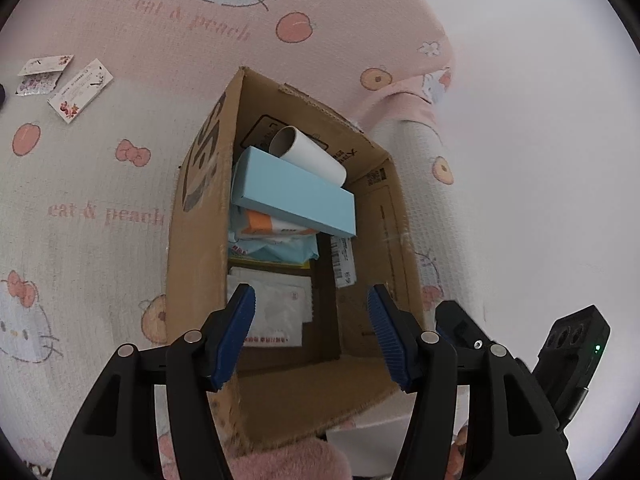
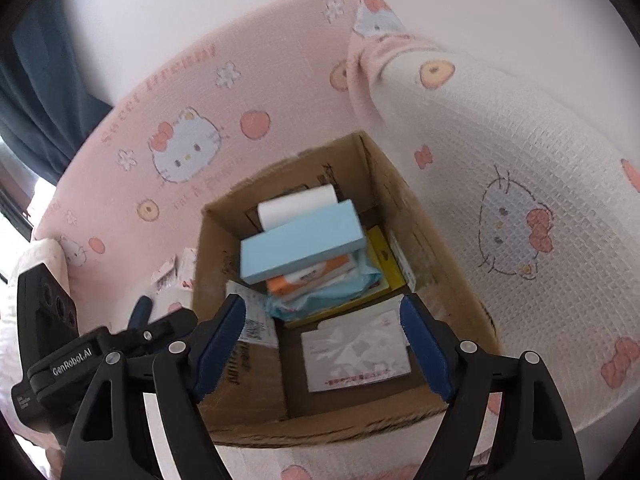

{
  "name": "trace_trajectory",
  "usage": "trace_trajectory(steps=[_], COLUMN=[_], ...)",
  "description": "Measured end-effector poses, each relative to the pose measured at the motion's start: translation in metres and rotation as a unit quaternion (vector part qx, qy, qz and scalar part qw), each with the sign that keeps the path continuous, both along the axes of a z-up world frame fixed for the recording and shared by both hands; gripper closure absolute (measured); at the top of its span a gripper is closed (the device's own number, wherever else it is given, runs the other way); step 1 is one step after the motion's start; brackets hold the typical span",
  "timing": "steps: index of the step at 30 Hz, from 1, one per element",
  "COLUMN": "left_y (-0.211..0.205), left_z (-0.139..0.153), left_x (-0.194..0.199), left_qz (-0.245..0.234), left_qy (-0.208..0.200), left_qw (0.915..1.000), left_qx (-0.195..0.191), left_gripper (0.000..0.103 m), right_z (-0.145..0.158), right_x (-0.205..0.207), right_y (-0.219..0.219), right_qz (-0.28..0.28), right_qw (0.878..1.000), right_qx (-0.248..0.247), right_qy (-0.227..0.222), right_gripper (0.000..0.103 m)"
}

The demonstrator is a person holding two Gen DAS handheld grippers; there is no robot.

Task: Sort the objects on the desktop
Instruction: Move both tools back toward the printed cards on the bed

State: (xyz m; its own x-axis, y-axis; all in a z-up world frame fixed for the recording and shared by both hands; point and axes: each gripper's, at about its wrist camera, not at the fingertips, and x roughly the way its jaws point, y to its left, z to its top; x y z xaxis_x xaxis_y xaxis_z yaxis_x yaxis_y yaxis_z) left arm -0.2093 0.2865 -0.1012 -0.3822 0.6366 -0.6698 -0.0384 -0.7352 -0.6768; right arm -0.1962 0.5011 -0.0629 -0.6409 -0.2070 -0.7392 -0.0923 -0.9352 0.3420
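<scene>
One cardboard box (image 1: 200,240), one blue box (image 1: 292,192), one paper tube (image 1: 308,152), two cards (image 1: 80,90)

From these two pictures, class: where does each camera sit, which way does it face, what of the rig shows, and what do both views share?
Left wrist: on the left tool, looking down into the cardboard box; its open blue fingers show, with the other tool at lower right.
Right wrist: on the right tool, looking down into the cardboard box from the opposite side; its open fingers show, the other tool at left.
Shared: the box, light blue box, white roll, patterned cloth.
</scene>
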Motion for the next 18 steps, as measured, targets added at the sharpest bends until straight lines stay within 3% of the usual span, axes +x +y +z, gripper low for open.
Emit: trace_trajectory(steps=[6,18], left_y=[-0.029,-0.112], left_z=[0.018,0.023], left_x=[0.021,0.068], left_qz=[-0.010,0.019], left_qy=[0.014,0.029], left_qw=[0.9996,0.9981], left_qx=[0.022,0.051], left_gripper=[0.040,0.040], right_z=[0.018,0.048], right_x=[0.030,0.095], right_y=[-0.025,-0.111], right_qz=[-0.027,-0.013], right_qw=[0.998,0.999], right_qx=[-0.049,-0.019], right_qy=[0.007,0.041], right_gripper=[0.024,0.023])
